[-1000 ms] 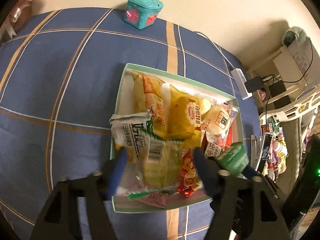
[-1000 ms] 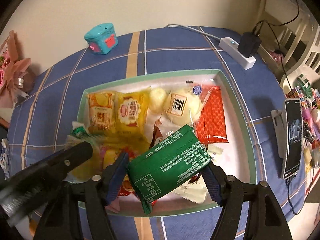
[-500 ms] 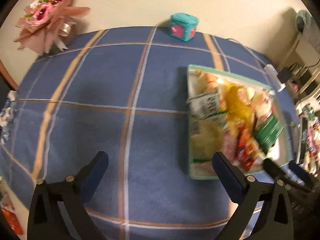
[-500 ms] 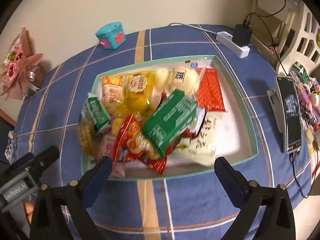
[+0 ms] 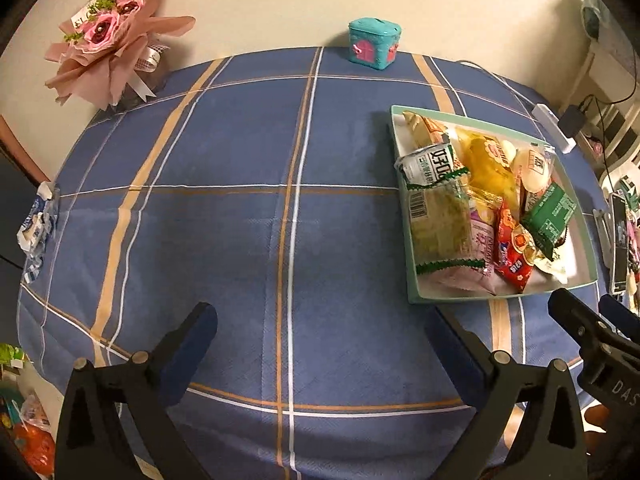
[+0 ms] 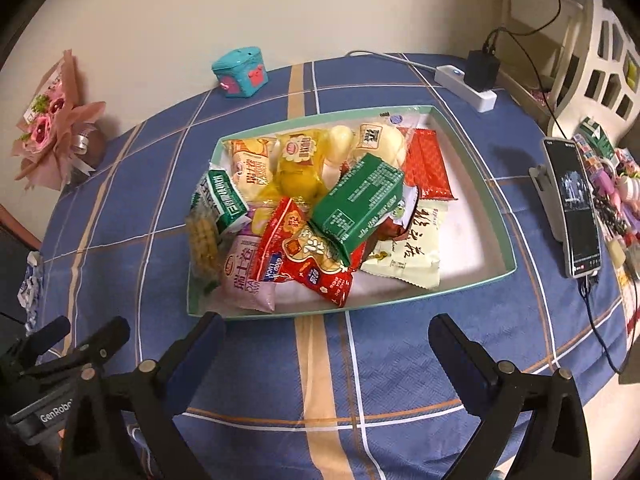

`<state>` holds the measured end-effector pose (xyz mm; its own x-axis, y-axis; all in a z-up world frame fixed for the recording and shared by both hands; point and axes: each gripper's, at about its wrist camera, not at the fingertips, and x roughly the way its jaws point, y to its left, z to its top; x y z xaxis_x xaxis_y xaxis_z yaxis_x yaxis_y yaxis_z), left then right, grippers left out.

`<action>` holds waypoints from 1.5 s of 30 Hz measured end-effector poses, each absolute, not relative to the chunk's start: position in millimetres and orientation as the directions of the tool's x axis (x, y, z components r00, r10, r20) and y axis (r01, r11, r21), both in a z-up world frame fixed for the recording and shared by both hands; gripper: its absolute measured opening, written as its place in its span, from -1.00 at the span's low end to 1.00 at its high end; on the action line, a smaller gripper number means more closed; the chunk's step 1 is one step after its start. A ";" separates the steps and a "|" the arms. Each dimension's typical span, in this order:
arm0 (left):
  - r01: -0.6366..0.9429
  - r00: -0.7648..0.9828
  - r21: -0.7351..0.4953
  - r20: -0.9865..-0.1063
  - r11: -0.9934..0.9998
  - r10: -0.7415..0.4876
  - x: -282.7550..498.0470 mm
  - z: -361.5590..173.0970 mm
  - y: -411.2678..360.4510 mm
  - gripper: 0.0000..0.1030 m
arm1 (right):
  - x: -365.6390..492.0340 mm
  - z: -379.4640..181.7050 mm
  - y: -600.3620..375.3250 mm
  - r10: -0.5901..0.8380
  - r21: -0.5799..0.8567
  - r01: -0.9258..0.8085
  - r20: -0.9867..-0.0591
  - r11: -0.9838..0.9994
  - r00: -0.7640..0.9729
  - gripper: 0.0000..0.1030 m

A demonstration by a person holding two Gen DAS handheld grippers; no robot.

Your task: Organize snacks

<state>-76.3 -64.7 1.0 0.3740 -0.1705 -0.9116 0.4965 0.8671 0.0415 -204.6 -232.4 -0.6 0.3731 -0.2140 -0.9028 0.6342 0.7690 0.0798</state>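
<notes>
A pale green tray sits on the blue plaid tablecloth, filled with several snack packets. A green packet lies on top of the pile, above a red packet. Yellow packets, an orange-red packet and a cream packet lie around it. My right gripper is open and empty, held back from the tray's near edge. My left gripper is open and empty over bare cloth, left of the tray.
A teal toy box stands at the table's back by the wall. A pink bouquet is at the back left. A power strip and a phone on a stand lie right of the tray.
My right gripper let go of the green packet onto the pile and opened wide. Both grippers pulled back from the tray; the left one swung away to the left.
</notes>
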 end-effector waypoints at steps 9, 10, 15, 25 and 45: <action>0.481 0.378 0.049 -0.913 0.875 -0.157 -73.2 1.1 -62.2 1.00 | -202.1 1.2 -230.5 -0.220 0.071 0.625 -0.900 0.778 0.376 1.00; 0.481 0.381 0.052 -0.911 0.875 -0.156 -73.5 1.6 -62.6 1.00 | -202.1 1.1 -230.8 -0.219 0.072 0.625 -0.900 0.778 0.376 1.00; 0.479 0.387 0.059 -0.910 0.876 -0.150 -73.7 2.2 -62.7 1.00 | -202.0 1.4 -231.1 -0.222 0.072 0.626 -0.899 0.776 0.378 1.00; 0.467 0.387 0.060 -0.911 0.882 -0.143 -72.4 1.4 -63.3 1.00 | -200.9 2.0 -229.7 -0.230 0.061 0.625 -0.898 0.778 0.374 1.00; 0.433 0.395 0.077 -0.912 0.898 -0.113 -70.6 -0.8 -64.1 1.00 | -199.9 1.0 -229.4 -0.241 0.047 0.630 -0.900 0.775 0.363 1.00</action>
<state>-70.6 -64.1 -0.8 0.3951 -0.1126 -0.9117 0.4325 0.8984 0.0765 -199.9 -229.4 1.0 0.3631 -0.2407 -0.9001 0.6298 0.7753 0.0467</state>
